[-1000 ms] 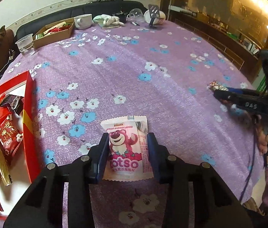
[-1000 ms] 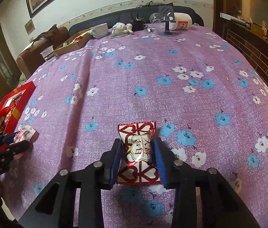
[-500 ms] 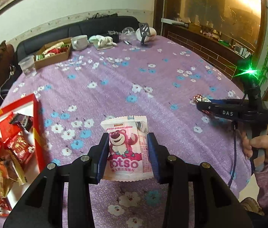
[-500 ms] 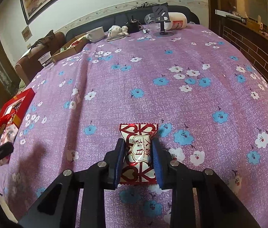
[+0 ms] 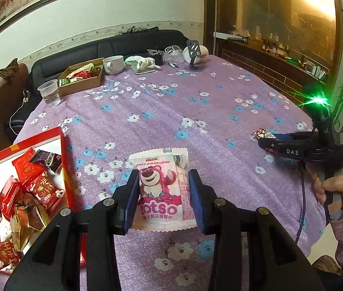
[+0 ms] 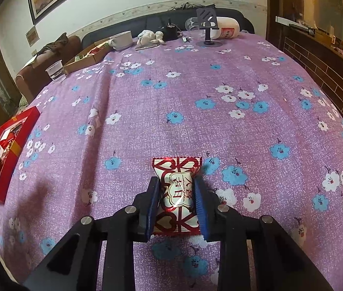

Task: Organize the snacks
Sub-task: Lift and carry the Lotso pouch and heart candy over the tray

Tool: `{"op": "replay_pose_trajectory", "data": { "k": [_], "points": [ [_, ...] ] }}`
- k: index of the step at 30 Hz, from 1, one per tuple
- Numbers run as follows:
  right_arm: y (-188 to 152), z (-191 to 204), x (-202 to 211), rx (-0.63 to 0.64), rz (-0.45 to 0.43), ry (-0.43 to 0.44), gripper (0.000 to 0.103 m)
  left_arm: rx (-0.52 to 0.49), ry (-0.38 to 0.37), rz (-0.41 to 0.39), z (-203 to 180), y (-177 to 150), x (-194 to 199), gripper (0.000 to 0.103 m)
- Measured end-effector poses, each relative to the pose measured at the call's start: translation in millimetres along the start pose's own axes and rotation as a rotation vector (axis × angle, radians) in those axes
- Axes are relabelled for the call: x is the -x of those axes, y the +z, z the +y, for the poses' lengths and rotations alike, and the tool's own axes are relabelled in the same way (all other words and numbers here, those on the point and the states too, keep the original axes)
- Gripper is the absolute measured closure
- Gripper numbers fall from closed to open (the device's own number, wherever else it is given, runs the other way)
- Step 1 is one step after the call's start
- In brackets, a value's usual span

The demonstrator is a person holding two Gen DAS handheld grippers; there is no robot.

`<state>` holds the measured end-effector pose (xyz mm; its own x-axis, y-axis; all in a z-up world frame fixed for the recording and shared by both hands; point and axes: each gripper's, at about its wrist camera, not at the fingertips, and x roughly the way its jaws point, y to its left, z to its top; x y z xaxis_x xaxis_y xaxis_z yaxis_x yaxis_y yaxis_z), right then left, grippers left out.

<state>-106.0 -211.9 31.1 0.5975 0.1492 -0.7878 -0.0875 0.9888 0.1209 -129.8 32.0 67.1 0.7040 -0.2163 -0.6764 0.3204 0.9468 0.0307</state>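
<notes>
- the left tool (image 5: 163,191) is clenched on a pink lotso bear snack packet (image 5: 163,189), its blue pads pressing both long sides; the packet hangs above the purple floral tabletop (image 5: 171,111).
- the right tool (image 6: 176,201) is clenched on a red-and-white candy packet (image 6: 176,194), the wrapper squeezed narrow between its pads, low over the tabletop (image 6: 195,97).
- in the left wrist view the right tool (image 5: 266,143) shows at 3 o'clock, gripped by a hand (image 5: 336,189), with the candy's end (image 5: 262,132) poking past its tips.
- a red gift box (image 5: 62,145) of snacks sits at 9 o'clock in the left view, holding red, dark and gold packets; in the right view it (image 6: 16,143) lies at the tabletop's 9 o'clock edge.
- at the far side, around 11 o'clock, stand a clear plastic cup (image 5: 49,92), a cardboard box (image 5: 81,77) with more snacks, and a white mug (image 5: 114,64).
- a phone stand (image 5: 194,54) rises at 12 o'clock.
</notes>
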Motion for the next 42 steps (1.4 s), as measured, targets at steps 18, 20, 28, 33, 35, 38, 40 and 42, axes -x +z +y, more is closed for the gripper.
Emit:
{"op": "replay_pose_trajectory", "data": {
  "k": [18,20,28,33,35,38,40,42],
  "points": [
    [4.1,20.0,4.1,0.071,0.009,-0.072,0.077,0.030,0.014,-0.045,12.5,-1.1,17.9,0.066],
    [8.4,22.4,10.4,0.063,0.001,-0.044,0.077,0.036,0.016,-0.051,14.7,-1.8,19.5,0.066],
    [24.5,39.4,21.2,0.012,0.020,0.135,0.077,0.055,0.017,-0.067,23.0,-3.9,24.0,0.066],
    [36.6,64.8,19.9,-0.007,0.044,0.259,0.077,0.073,0.027,-0.079,32.9,-6.0,29.0,0.066],
    [43.2,82.1,19.1,0.009,0.045,0.298,0.077,0.085,0.036,-0.085,39.9,-7.0,31.9,0.066],
    [52.0,112.5,17.1,0.041,0.050,0.352,0.077,0.099,0.058,-0.094,52.0,-8.8,35.7,0.066],
    [58.3,136.7,15.4,0.074,0.054,0.384,0.077,0.113,0.072,-0.098,61.5,-9.8,37.8,0.066],
    [64.0,161.8,15.5,0.105,0.051,0.412,0.077,0.127,0.092,-0.106,71.4,-11.0,41.4,0.066]
  ]
}}
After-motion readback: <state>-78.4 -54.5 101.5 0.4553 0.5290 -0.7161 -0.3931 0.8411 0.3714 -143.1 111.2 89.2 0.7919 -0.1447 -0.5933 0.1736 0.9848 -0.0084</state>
